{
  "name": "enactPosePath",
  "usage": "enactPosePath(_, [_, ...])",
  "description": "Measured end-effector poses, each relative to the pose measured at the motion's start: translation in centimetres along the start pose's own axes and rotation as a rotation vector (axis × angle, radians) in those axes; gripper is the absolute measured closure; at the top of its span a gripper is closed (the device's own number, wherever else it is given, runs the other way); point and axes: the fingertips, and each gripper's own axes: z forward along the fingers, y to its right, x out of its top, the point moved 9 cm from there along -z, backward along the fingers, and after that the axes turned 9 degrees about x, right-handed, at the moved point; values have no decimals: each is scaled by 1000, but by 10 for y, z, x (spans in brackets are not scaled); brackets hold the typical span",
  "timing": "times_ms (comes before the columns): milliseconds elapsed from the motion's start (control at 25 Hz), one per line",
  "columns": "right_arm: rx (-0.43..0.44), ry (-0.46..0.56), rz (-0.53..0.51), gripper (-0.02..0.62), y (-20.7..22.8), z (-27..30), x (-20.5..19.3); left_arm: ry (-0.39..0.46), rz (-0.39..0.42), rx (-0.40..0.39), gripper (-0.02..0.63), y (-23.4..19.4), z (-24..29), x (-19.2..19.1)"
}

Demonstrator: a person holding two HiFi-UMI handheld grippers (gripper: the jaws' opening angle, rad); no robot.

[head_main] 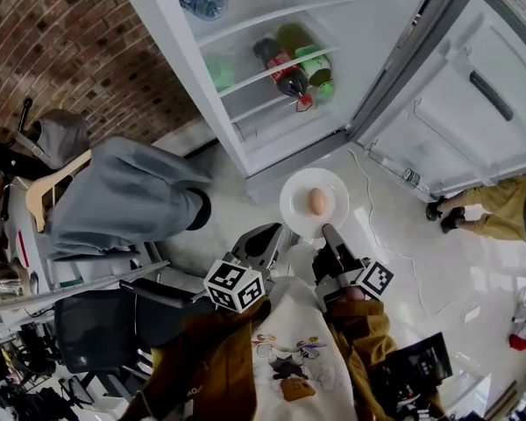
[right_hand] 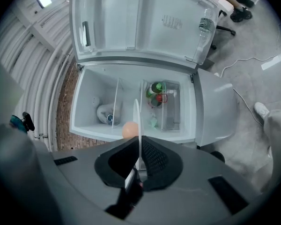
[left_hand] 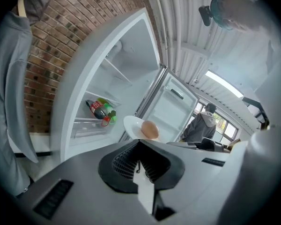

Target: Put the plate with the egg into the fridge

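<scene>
A white plate (head_main: 296, 189) with a brown egg (head_main: 316, 202) on it is held up in front of the open fridge (head_main: 245, 152). My left gripper (head_main: 279, 232) is shut on the plate's near rim from the left. My right gripper (head_main: 328, 230) is shut on the same rim from the right. In the left gripper view the plate (left_hand: 132, 124) and egg (left_hand: 150, 129) sit just past the closed jaws of my left gripper (left_hand: 139, 142). The right gripper view shows the plate (right_hand: 137, 118) edge-on, pinched by my right gripper (right_hand: 139, 139), with the egg (right_hand: 129, 129) to its left.
The fridge shelves hold a cola bottle (head_main: 283, 73), a green bottle (head_main: 307, 55) and a water bottle (head_main: 202, 3). The fridge door (head_main: 473, 103) stands open at the right. A seated person's legs (head_main: 495, 209) are beyond it. A grey jacket (head_main: 123, 196) hangs at the left.
</scene>
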Motion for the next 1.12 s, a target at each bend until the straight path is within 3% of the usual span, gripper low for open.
enactPosePath(280, [1, -44, -6, 575, 3, 33, 62, 26, -6, 39, 600, 8, 54, 25])
enactPosePath(760, [16, -110, 15, 575, 10, 67, 137, 55, -1, 123, 600, 27, 122, 49])
enactPosePath(1120, [21, -132, 21, 575, 18, 83, 160, 68, 2, 167, 600, 29, 140, 52])
